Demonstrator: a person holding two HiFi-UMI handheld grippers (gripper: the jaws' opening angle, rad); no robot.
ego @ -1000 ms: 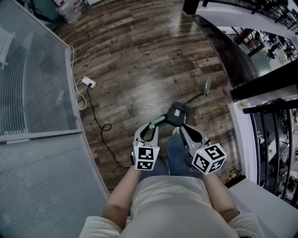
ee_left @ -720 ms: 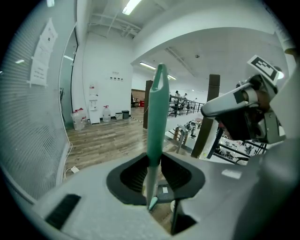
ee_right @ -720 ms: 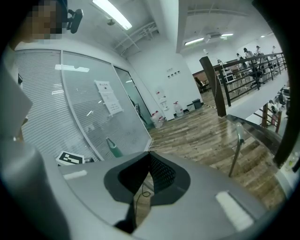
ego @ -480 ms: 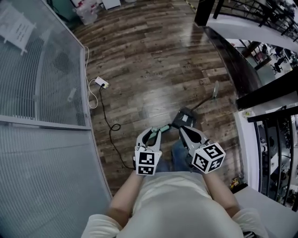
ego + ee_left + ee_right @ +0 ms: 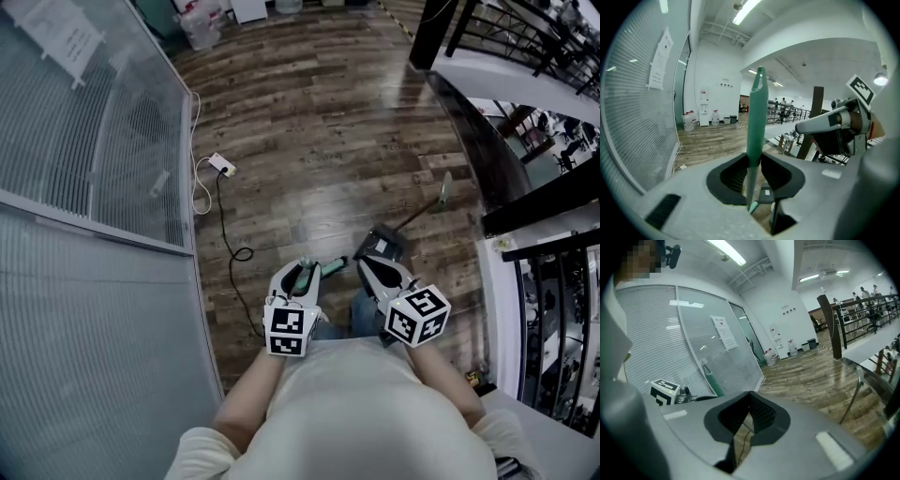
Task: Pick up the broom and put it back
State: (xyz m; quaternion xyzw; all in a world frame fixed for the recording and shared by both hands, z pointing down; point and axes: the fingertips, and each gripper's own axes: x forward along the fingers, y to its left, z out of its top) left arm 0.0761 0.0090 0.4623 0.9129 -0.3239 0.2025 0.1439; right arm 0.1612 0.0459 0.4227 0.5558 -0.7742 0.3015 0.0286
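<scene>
Left gripper view: the left gripper (image 5: 753, 160) grips the broom (image 5: 757, 117), so pickup looks done. The right gripper (image 5: 749, 395) is closed and empty. Putting the broom back remains.

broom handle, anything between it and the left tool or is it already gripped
Nothing: the green broom handle is already clamped in the jaws of the left tool. Where it goes back isn't shown; a cable lies on the floor by the glass wall.
</scene>
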